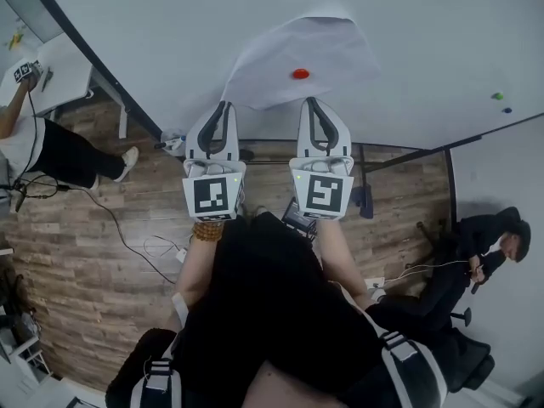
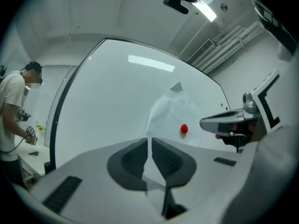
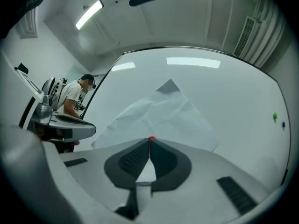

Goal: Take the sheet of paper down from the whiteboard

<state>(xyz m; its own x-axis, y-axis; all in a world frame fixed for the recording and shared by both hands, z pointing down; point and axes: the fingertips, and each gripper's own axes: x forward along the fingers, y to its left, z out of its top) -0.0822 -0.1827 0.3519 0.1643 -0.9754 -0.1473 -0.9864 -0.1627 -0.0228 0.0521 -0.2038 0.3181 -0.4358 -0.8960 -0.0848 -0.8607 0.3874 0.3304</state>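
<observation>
Both tools are closed tight: left gripper (image 1: 227, 104) pinches the lower-left corner of the crumpled white paper sheet (image 1: 319, 45), right gripper (image 1: 308, 100) its lower edge, beneath the round red magnet (image 1: 300, 73) on the glossy whiteboard (image 1: 425, 24).

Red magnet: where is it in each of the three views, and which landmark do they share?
Head view: red magnet top centre, on the sheet of paper.
Left gripper view: right of centre.
Right gripper view: a red sliver at centre, over the right hand-held gripper's tips.
Shared landmark: that sheet on the whiteboard.
</observation>
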